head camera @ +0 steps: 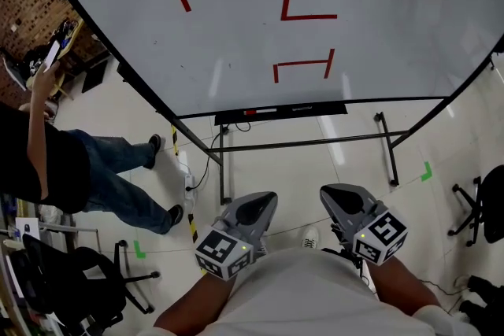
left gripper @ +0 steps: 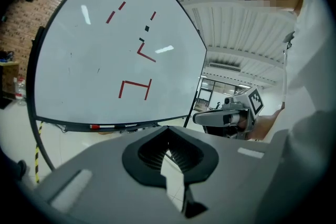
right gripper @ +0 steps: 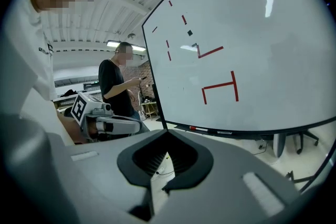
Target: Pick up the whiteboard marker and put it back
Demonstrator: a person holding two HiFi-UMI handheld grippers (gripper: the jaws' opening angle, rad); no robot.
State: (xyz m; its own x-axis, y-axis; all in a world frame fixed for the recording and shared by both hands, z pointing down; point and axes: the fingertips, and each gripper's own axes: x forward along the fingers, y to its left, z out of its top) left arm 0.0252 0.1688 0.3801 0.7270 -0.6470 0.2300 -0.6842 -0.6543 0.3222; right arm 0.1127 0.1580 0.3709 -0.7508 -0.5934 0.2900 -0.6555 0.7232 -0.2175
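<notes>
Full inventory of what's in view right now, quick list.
Whiteboard: one, white with red and black marks, ahead.
Marker: one, white with a red end, lying in the tray.
Tray: one, black, along the whiteboard's lower edge.
Bystander: one, black top and blue jeans, left.
Office chairs: two, black, lower left and far right.
Tape marks: two, green, on the floor.
Left gripper: grey, shut, empty.
Right gripper: grey, shut, empty.

A white shirt (head camera: pixel 303 297) was worn; the left gripper (head camera: pixel 263 202) and right gripper (head camera: pixel 334 196) were cased in grey, lined with ribbed black pads (left gripper: pixel 147 153), each topped by a black-and-white marker cube (head camera: pixel 223 250).
</notes>
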